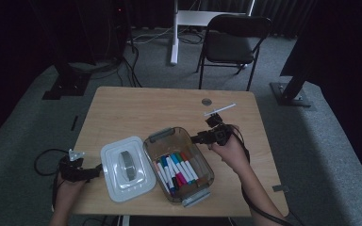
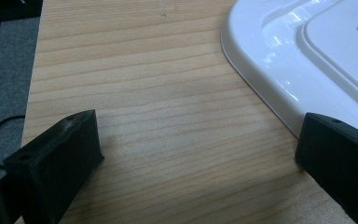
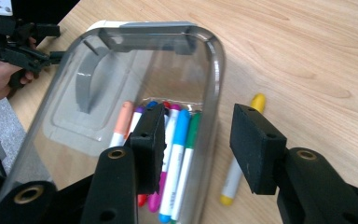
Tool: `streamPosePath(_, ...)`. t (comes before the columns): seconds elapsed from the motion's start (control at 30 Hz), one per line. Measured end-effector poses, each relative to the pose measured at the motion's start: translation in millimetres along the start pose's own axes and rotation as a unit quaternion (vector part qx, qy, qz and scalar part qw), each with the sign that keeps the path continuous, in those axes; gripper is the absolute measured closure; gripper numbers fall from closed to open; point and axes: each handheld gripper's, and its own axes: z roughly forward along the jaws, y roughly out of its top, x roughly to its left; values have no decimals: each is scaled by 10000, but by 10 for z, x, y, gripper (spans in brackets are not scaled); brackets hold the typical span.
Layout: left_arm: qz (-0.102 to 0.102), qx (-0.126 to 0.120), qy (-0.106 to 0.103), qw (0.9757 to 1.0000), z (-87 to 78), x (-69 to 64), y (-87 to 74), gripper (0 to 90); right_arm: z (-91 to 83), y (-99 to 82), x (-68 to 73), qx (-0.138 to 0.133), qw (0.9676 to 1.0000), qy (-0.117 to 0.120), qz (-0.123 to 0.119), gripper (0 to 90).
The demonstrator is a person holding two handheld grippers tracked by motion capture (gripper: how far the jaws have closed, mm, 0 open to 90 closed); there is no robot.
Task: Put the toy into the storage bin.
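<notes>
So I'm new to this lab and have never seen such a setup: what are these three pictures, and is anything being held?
No robot here: a person holds a two-jaw gripper in each hand. The high view looks down on the wooden table from above. The other two come from cameras riding on the grippers, looking along their black jaws.

On the table stands a clear box with coloured markers inside, its white lid beside it. A yellow marker lies on the wood just outside the box.

The left gripper rests open by the lid's edge; whether its jaw touches the lid I cannot tell. The right gripper is open over the box's rim, one jaw inside and one outside, holding nothing.
</notes>
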Motion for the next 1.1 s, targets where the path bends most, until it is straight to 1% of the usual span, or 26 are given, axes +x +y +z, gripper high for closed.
streamPosePath(0.07, 3, 2, 0, 10000, 0, 0, 0, 5, 6, -11, -49, -74, 10000, -3, 31, 537)
streamPosePath(0.13, 3, 2, 2, 10000, 0, 0, 0, 5, 22, -23, -107, -81, 10000, 5, 31, 527)
streamPosePath(0.23, -8, 0, -2, 10000, 0, -1, 0, 5, 68, -44, -222, -74, 9999, -88, 91, 522)
streamPosePath(0.3, -8, 1, -2, 10000, 0, -1, 0, 6, 118, -66, -303, -34, 9998, -166, 108, 519)
streamPosePath(0.33, -9, 1, -2, 10000, 0, -1, 0, 5, 150, -82, -345, -6, 9998, -118, 172, 514)
streamPosePath(0.4, -8, 1, -2, 10000, 0, -1, 0, 5, 215, -116, -423, 24, 9995, -188, 238, 516)
streamPosePath(0.43, -7, 2, -3, 10000, 0, -1, 0, 5, 259, -139, -467, 64, 9994, -134, 321, 515)
streamPosePath(0.47, -7, 1, -2, 10000, 0, -1, 0, 5, 285, -152, -488, 66, 9994, -164, 296, 515)
streamPosePath(0.5, -8, 1, -2, 10000, 0, -1, 0, 5, 327, -174, -522, 64, 9994, -242, 250, 515)
streamPosePath(0.6, -7, 1, -2, 10000, 0, -1, 0, 5, 430, -230, -614, 49, 9992, -189, 343, 503)
streamPosePath(0.67, -7, 2, -2, 10000, 0, -1, 0, 5, 512, -263, -648, 128, 9991, -150, 383, 500)
streamPosePath(0.7, -8, 1, -3, 10000, 0, -1, 0, 5, 562, -281, -657, 191, 9990, -211, 351, 501)
streamPosePath(0.73, -9, 1, -1, 10000, 0, -1, 0, 5, 612, -296, -668, 254, 9987, -229, 384, 502)
streamPosePath(0.9, -8, 1, -1, 10000, 0, -1, 0, 5, 855, -355, -690, 525, 9977, -188, 380, 514)
streamPosePath(0.97, -9, 1, -2, 10000, 0, -1, 0, 5, 921, -363, -686, 628, 9971, -182, 383, 525)
streamPosePath(1.03, -8, 0, -3, 10000, 0, -1, -1, 6, 981, -367, -678, 666, 9970, -168, 365, 526)
streamPosePath(1.1, -10, 0, -2, 10000, 0, -2, -1, 5, 1029, -364, -665, 733, 9964, -228, 352, 527)
